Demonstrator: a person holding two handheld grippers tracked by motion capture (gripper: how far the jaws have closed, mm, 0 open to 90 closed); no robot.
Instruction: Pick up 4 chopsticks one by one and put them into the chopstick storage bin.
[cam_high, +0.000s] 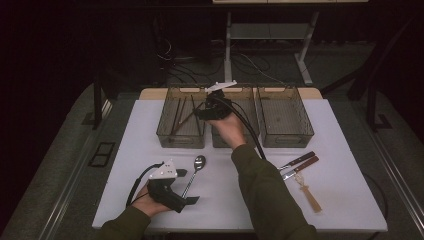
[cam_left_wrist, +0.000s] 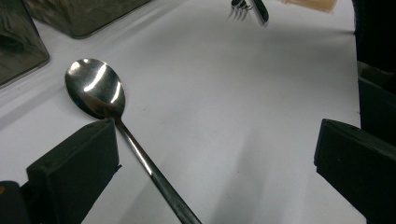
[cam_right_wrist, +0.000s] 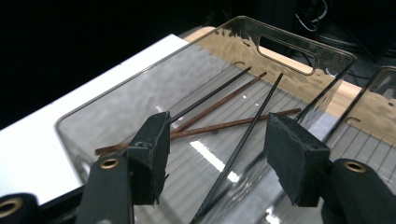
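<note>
right gripper (cam_right_wrist: 215, 154) jaws apart, empty, above chopsticks (cam_right_wrist: 224, 119) in the left bin (cam_high: 165, 131). left gripper (cam_left_wrist: 219, 163) wide, low over the spoon (cam_left_wrist: 95, 88) handle on the bench (cam_high: 340, 125).

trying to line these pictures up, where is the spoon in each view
High view: the spoon lies on the white table, right beside the left gripper.
Left gripper view: bowl at upper left, handle running down between the jaws.
Right gripper view: not in it.
Shared landmark: the left clear bin.
</note>
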